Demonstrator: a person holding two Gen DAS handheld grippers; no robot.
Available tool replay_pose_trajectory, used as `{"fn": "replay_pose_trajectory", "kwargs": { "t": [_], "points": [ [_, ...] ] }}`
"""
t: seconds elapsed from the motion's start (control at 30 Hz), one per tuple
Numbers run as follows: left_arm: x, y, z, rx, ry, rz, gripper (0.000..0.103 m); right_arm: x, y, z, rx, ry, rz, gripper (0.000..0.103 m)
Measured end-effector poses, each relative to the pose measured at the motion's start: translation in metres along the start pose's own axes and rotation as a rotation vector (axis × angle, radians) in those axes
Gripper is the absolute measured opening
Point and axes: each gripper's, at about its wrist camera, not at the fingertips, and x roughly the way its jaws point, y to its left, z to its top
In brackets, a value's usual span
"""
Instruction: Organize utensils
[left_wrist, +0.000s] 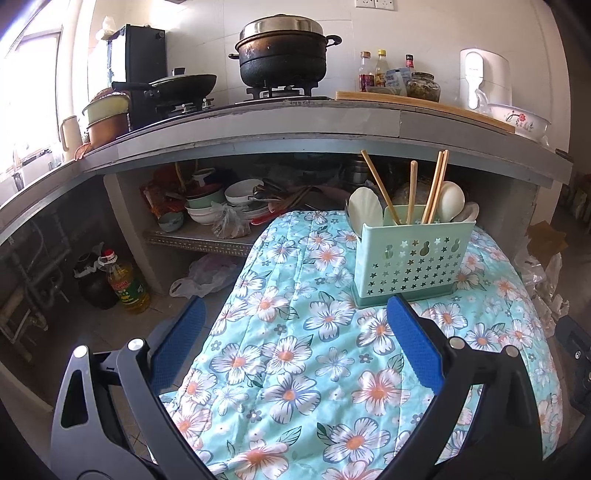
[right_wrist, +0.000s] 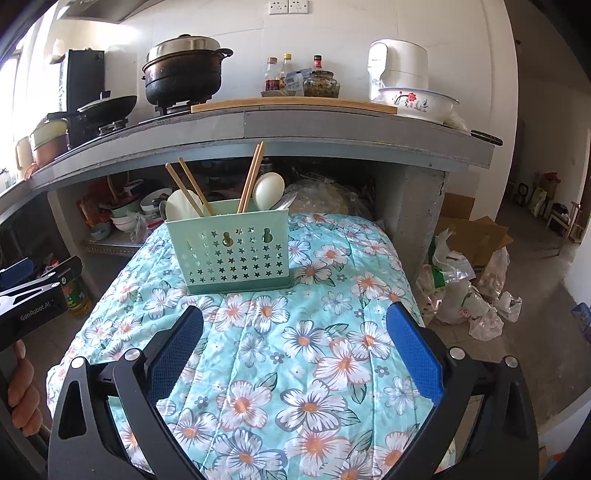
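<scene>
Pale green perforated plastic utensil caddy (right_wrist: 231, 251) stands upright on the far half of the floral turquoise quilted cloth (right_wrist: 295, 369) covering the work surface, in front of the grey counter's open shelf (left_wrist: 207, 236). The caddy already holds wooden chopsticks (right_wrist: 251, 177) leaning at different angles and white plastic spoons (right_wrist: 267, 190) bowl-up; handles down presumably keeps them from tipping out.

Left gripper (left_wrist: 295, 332): blue-padded jaws spread wide, nothing between them, hovering above the cloth with the right pad near the caddy's base.
Right gripper (right_wrist: 295, 332): jaws likewise wide and empty, well short of the caddy.

No loose utensils visible on the cloth. Judgement: sorting appears finished or nearly so; both tools sit back, likely to keep clear of the tall chopsticks, which a stray bump could topple.
</scene>
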Motion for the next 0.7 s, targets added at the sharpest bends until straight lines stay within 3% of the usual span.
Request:
{"fn": "replay_pose_trajectory", "kwargs": {
  "t": [0.3, 0.7],
  "points": [
    [0.0, 0.003, -0.006, 0.026, 0.015, 0.007, 0.095, -0.001, -0.008, 0.0, 0.004, 0.0, -0.023, 0.097],
    [0.006, 0.026, -0.014, 0.018, 0.03, 0.071, 0.095, -0.003, -0.019, 0.003, 0.015, -0.009, -0.051, 0.097]
  ]
}}
